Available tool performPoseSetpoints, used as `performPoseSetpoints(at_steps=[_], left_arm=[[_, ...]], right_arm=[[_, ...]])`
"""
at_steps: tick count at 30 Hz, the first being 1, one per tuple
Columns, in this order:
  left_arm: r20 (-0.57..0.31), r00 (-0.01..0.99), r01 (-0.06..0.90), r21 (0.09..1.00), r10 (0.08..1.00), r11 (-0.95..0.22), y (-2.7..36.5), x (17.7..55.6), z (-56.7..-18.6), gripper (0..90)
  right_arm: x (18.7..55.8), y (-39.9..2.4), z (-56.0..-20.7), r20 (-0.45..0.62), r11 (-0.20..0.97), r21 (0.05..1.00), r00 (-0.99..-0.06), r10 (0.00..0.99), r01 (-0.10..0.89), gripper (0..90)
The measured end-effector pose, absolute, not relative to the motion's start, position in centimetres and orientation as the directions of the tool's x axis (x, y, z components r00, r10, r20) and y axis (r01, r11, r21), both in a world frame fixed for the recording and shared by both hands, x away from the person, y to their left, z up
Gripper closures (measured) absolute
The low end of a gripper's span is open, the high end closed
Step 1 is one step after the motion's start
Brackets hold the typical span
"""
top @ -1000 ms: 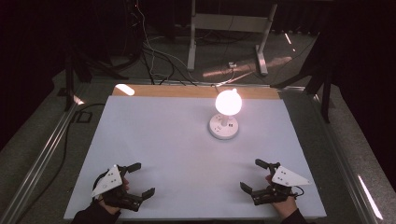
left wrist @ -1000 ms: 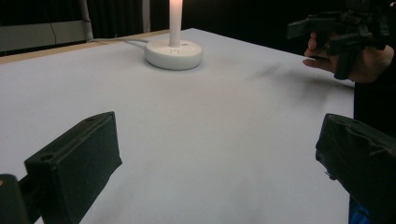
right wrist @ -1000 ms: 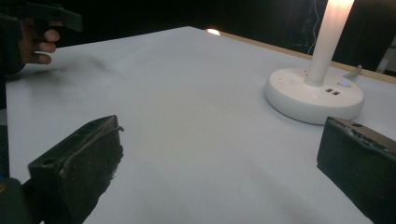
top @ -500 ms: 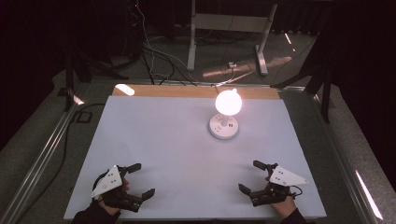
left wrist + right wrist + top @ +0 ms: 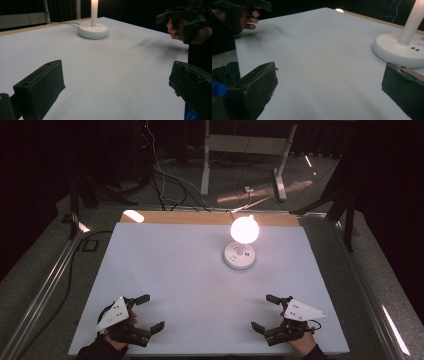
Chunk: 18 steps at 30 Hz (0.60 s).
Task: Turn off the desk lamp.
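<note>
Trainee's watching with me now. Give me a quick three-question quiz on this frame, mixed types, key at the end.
1. True or false: the lamp is lit.
2. The lamp stands nearer which gripper? A) left B) right
3. Fill in: both grippers' jaws are ____ and hold nothing.

Key: 1 true; 2 B; 3 open.
</note>
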<state>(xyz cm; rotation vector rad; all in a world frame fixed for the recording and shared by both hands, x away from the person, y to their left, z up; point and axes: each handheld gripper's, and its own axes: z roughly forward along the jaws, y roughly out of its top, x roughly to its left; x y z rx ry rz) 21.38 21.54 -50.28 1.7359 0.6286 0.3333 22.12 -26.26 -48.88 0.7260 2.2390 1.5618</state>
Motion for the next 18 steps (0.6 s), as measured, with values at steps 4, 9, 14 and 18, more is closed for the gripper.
performPoseSetpoints(at_steps=[4, 9, 14, 18], left_arm=[[-0.105, 0.813, 0.232, 0.961, 0.573, -0.153, 21.6, 21.3, -50.2, 0.4], [-0.108, 0.814, 0.233, 0.961, 0.57, -0.15, 21.6, 21.4, -50.2, 0.4], [-0.108, 0.814, 0.231, 0.962, 0.571, -0.147, 21.6, 21.3, -50.2, 0.4], [-0.11, 0.815, 0.232, 0.962, 0.569, -0.145, 21.6, 21.3, -50.2, 0.4]], right_arm=[[22.3, -26.2, -47.9, 0.021, 0.266, 0.941, -0.821, 0.571, 0.21, 0.0], [22.9, -25.9, -46.8, 0.007, 0.273, 0.942, -0.827, 0.563, 0.194, 0.0], [23.5, -25.7, -46.1, -0.002, 0.271, 0.945, -0.828, 0.561, 0.182, 0.0], [24.4, -25.3, -45.3, -0.02, 0.279, 0.946, -0.831, 0.556, 0.164, 0.0]])
